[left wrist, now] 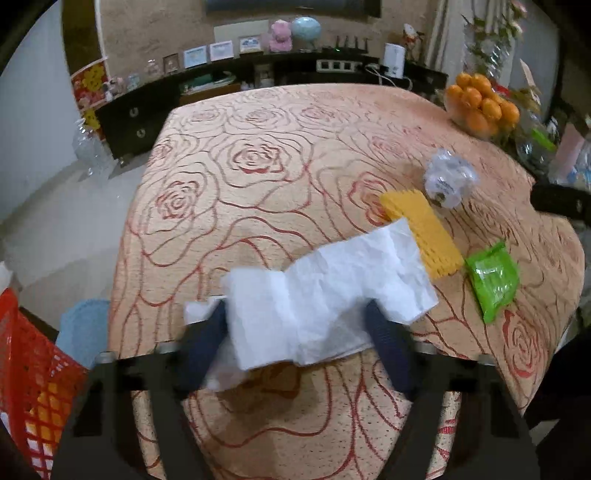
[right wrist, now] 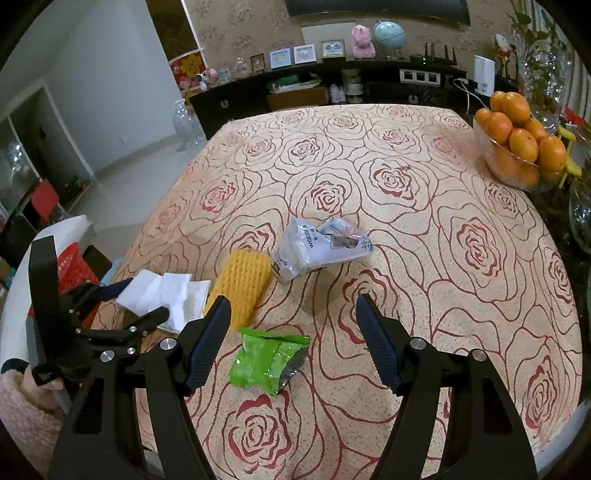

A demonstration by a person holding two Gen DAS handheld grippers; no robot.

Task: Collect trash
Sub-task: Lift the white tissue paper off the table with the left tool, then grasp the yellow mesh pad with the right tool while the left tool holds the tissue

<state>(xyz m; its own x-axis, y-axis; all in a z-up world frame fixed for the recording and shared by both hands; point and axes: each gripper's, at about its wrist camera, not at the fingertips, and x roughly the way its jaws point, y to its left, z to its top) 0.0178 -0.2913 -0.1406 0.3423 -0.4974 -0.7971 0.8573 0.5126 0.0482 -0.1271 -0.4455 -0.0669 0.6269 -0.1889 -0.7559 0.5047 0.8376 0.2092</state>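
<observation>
In the left view, your left claw [left wrist: 295, 332] brackets the tissue [left wrist: 325, 291], grip unclear. In the right view, right claw [right wrist: 291, 332] hangs released above the green wrapper [right wrist: 267, 360]; sponge [right wrist: 242, 284] and bag [right wrist: 317, 245] remain on the table [right wrist: 443, 229].

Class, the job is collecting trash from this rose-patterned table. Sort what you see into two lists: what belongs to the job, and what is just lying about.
Belongs to the job:
crumpled white paper
yellow foam fruit net
crinkled clear plastic wrapper
torn green snack packet
red mesh basket

Just lying about:
glass bowl of oranges
pink plush toy
small globe
</observation>
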